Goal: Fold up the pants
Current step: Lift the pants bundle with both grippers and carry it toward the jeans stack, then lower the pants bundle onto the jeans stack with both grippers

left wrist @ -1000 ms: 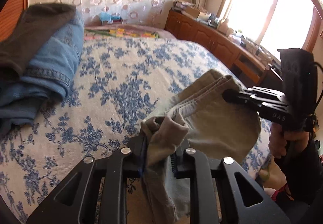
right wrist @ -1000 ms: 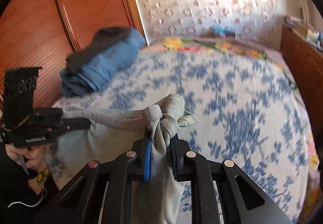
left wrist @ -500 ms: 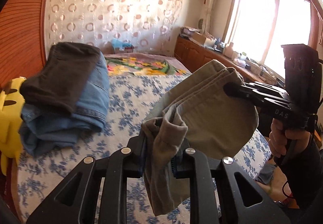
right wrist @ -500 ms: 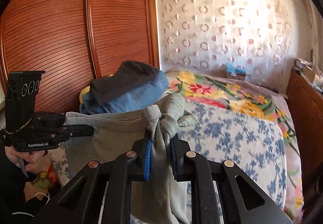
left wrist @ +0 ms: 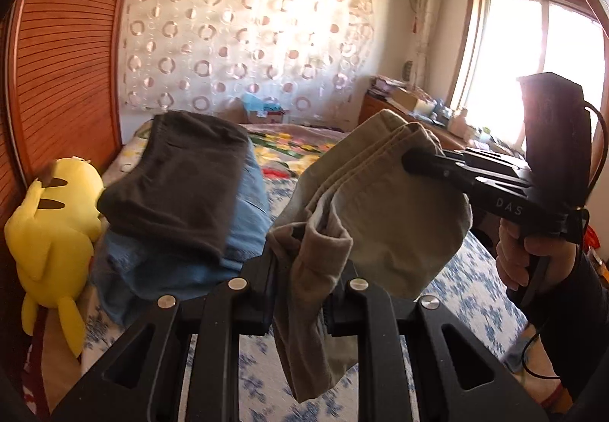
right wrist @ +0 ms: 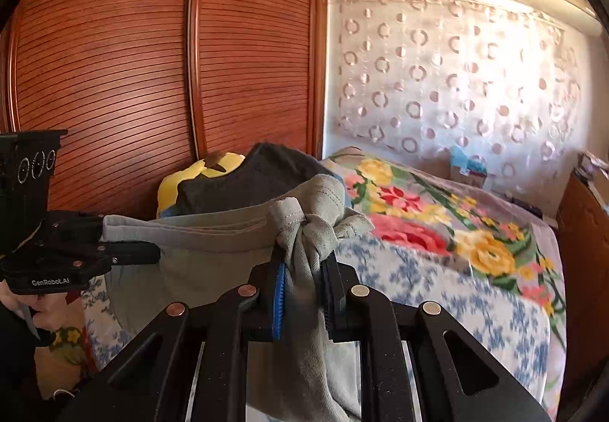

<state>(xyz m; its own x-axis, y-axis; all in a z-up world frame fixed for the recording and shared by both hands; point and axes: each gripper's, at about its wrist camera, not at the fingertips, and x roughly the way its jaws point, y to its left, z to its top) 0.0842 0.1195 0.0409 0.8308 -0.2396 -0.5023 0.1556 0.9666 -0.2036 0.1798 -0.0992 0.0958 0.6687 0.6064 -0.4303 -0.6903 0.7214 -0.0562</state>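
Left tool and right tool each clamped on bunched edge of pants, fabric stretched between them above bed; clothes pile ahead-left.

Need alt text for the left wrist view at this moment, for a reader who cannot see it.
Both grippers hold khaki pants in the air over a blue-flowered bed: the left gripper clamps a bunched end in the foreground, the right gripper pinches the far edge. Behind lie folded dark and blue clothes and a yellow plush toy.
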